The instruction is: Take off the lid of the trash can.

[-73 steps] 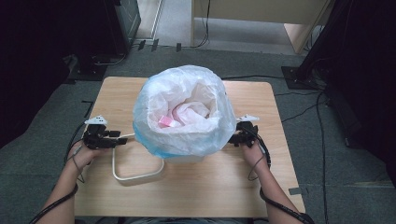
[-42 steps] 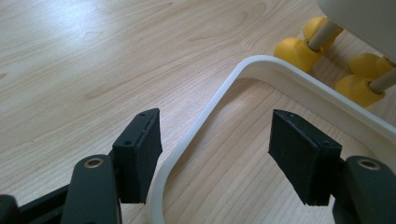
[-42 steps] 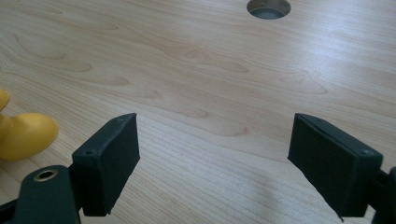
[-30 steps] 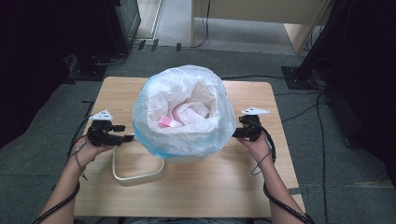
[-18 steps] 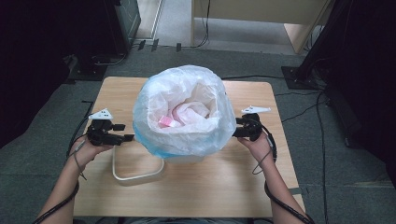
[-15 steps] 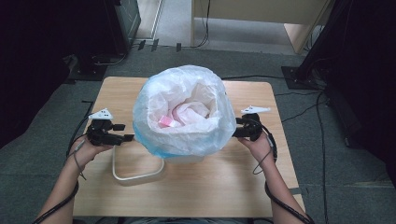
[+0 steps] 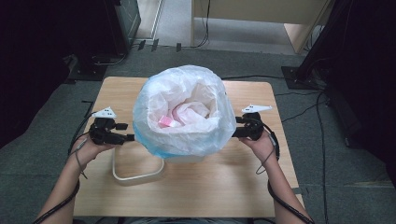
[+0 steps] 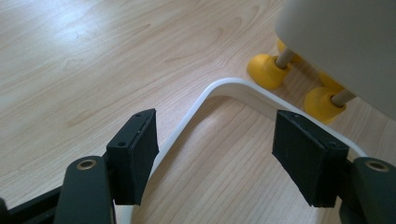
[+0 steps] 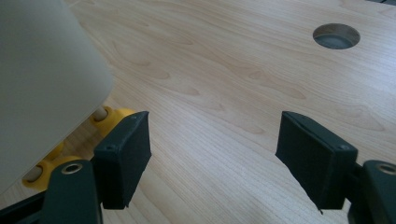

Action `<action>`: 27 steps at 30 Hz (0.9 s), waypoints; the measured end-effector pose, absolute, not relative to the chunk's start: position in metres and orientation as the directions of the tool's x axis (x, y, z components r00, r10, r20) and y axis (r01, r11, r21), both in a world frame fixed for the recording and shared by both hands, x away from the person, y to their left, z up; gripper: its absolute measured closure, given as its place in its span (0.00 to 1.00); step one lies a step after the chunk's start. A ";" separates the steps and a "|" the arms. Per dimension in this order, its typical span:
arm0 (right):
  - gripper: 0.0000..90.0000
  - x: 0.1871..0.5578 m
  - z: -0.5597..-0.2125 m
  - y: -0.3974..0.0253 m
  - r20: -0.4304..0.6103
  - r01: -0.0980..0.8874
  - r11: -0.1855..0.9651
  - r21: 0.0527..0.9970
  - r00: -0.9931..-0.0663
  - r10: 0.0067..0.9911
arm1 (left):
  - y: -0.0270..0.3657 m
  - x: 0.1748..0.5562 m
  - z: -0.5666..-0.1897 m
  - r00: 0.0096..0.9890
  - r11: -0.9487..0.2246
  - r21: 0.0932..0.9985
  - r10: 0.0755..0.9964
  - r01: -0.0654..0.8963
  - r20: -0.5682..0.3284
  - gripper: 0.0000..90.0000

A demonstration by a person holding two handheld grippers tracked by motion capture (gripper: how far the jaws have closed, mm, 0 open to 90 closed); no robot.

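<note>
Between the two grippers, a white bin [image 7: 184, 156] lined with a translucent plastic bag [image 7: 184, 112] is standing on the wooden worktop [image 7: 224, 186]. The bag is billowing out over the bin's rim, and something pink [image 7: 166, 121] is lying inside it among crumpled white material.

On one side of the bag, the left gripper [image 7: 122, 138] is pointing toward it, its fingertips reaching close to the plastic; whether they are touching it I cannot tell. Its fingers [image 8: 135, 156] are standing wide apart and clamping nothing. Running between and just beyond them, a white loop frame [image 8: 224, 91] is lying flat on the worktop, curving away toward the bin's base [image 8: 345, 42]. Past the fingers, yellow feet [image 8: 264, 70] on short pegs are carrying that base.

On the opposite side, the right gripper [image 7: 236, 132] is also aiming at the bag, its tips just beside the plastic. Its fingers [image 9: 123, 156] are spread wide too, with bare wood between them. Beside one finger the pale wall of the bin is rising, with more yellow feet [image 9: 114, 116] showing just behind that finger. Well beyond the other finger, a round cable hole [image 9: 336, 36] is sitting in the worktop.

A person's hand is gripping each tool, and a cable [image 7: 77, 156] is trailing back from the left one.
</note>
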State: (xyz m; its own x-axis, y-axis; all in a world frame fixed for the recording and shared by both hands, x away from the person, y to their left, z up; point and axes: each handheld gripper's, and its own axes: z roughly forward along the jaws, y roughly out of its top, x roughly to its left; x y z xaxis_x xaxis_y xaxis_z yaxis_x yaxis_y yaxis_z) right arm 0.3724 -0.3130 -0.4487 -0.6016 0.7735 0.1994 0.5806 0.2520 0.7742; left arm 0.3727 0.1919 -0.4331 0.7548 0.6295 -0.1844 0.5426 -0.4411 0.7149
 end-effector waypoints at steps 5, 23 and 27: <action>0.30 0.370 -0.444 -0.313 0.202 0.567 0.237 0.789 -0.604 0.771 | 0.191 0.372 -0.425 0.760 -0.420 0.725 0.612 0.546 -0.218 0.39; 0.36 0.366 -0.403 -0.326 0.270 0.554 0.187 0.812 -0.639 0.720 | 0.177 0.378 -0.397 0.775 -0.433 0.762 0.617 0.481 -0.139 0.36; 0.36 0.368 -0.397 -0.324 0.255 0.554 0.218 0.803 -0.651 0.715 | 0.176 0.381 -0.390 0.783 -0.423 0.765 0.600 0.486 -0.166 0.39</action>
State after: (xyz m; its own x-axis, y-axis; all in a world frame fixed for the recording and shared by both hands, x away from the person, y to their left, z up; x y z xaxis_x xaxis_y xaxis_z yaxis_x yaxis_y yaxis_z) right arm 0.3680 -0.3240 -0.3974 -0.6511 0.7148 0.2550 0.5542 0.2183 0.8032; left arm 0.3806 0.1763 -0.3903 0.7830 0.5996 -0.1656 0.4857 -0.4231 0.7649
